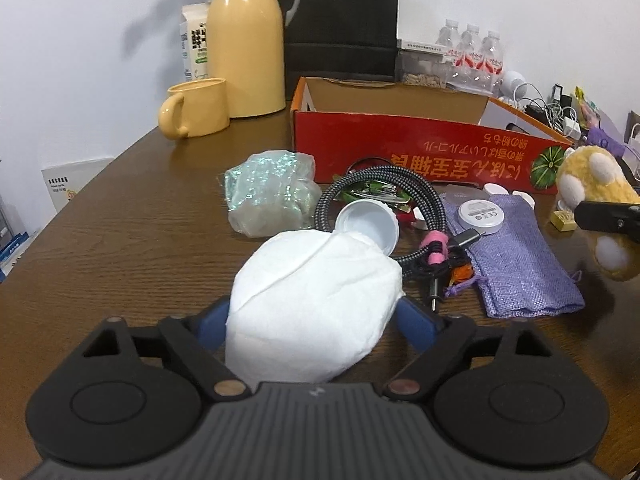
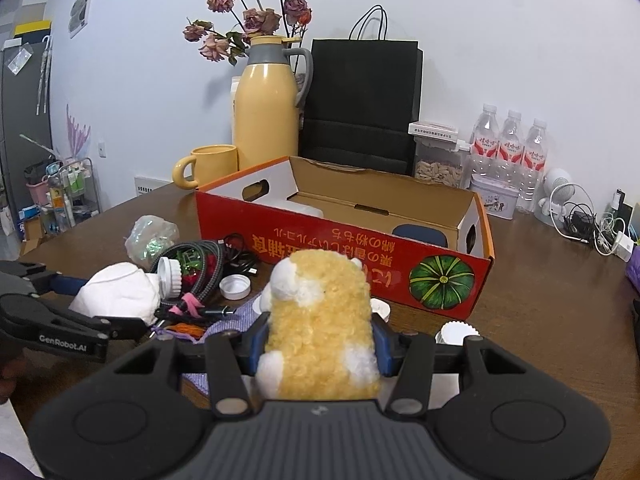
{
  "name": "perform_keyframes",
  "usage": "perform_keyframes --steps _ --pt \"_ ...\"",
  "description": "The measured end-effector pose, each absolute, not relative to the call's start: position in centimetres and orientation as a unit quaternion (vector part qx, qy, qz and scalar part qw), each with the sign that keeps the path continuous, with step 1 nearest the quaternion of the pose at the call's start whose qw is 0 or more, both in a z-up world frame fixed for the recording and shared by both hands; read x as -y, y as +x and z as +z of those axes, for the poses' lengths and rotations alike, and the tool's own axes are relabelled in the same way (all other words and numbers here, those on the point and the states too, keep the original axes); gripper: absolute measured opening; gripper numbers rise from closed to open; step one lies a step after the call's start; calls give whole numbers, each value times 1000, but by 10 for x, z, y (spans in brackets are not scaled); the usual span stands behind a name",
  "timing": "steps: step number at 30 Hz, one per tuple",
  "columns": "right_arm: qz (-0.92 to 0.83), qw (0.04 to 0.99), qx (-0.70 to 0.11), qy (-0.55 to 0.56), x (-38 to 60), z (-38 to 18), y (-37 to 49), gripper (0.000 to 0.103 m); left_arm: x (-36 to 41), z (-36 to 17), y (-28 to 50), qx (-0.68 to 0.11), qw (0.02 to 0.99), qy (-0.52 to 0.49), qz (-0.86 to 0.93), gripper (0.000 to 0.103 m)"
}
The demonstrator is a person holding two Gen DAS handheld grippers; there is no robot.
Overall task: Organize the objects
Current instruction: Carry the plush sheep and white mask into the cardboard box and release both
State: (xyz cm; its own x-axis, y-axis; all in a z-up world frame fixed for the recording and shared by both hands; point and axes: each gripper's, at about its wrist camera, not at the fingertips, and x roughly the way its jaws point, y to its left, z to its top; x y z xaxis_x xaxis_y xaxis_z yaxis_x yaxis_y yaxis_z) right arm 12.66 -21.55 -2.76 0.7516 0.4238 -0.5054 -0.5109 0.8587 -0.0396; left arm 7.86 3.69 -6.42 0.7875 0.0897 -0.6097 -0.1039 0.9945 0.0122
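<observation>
Left wrist view: left gripper (image 1: 316, 312) straddles white bundle (image 1: 312, 312), pads' contact unclear | right gripper (image 2: 318, 344) clamps plush toy (image 2: 320, 320); red box (image 2: 320, 240) at twelve o'clock

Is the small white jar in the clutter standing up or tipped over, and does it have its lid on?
Tipped on its side and uncapped: the white jar shows its open mouth, half covered by the white cloth bundle.

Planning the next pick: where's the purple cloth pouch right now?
In the left wrist view the purple cloth pouch lies flat on the table, right of the braided cable, with a round white device on it.
</observation>
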Motion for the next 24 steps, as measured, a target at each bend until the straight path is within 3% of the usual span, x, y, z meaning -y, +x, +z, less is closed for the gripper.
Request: perform_keyframes --steps 4,24 --pt "250 932 -246 -88 216 -28 126 49 -36 -63 74 -318 947 -9 48 80" --pt "243 945 -196 -99 208 12 147 49 -22 15 85 -228 973 -4 28 80"
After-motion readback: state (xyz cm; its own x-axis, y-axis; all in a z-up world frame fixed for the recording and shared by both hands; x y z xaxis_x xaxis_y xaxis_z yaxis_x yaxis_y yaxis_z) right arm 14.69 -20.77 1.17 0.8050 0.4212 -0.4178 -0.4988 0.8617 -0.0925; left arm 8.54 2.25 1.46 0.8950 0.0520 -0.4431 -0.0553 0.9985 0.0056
